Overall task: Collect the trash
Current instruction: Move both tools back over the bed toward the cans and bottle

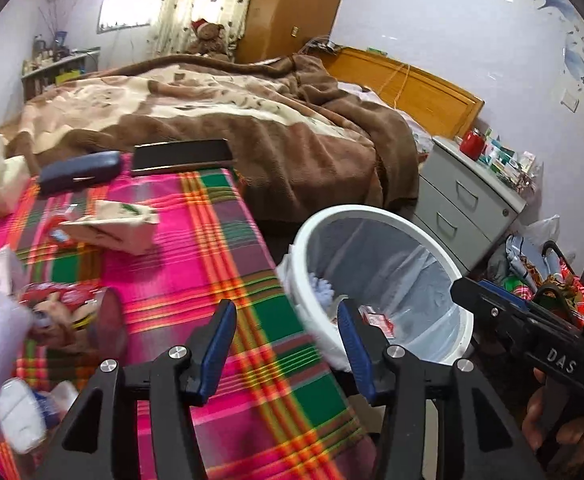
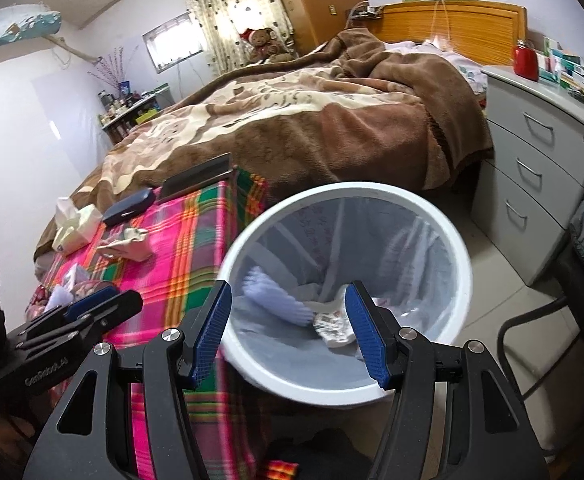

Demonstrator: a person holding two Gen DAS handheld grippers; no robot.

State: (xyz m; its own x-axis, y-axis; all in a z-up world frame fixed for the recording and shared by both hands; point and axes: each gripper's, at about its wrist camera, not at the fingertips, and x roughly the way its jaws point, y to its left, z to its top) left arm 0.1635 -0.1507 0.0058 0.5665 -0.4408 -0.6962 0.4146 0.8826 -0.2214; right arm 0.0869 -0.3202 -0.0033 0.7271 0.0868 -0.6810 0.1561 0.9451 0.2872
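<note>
Both claws spread apart and empty: right gripper [image 2: 287, 328] above the white bin [image 2: 462, 280] beside the plaid table [image 1: 211, 264], left gripper [image 1: 285, 340] near wrappers [image 1: 71, 308] left on the cloth; likely trouble: knocking the light bin or dragging cloth

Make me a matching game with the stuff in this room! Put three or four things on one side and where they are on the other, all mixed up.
Things:
1. teddy bear
2. red jar
3. dark blue case
4. pale blue fluffy trash

Places:
A. inside the white bin
B. on the plaid cloth, beside the tissue pack
C. on the grey drawer cabinet
D. at the far side of the bed, by the curtain

Pairs: 1-D, 2-C, 3-B, 4-A
</note>
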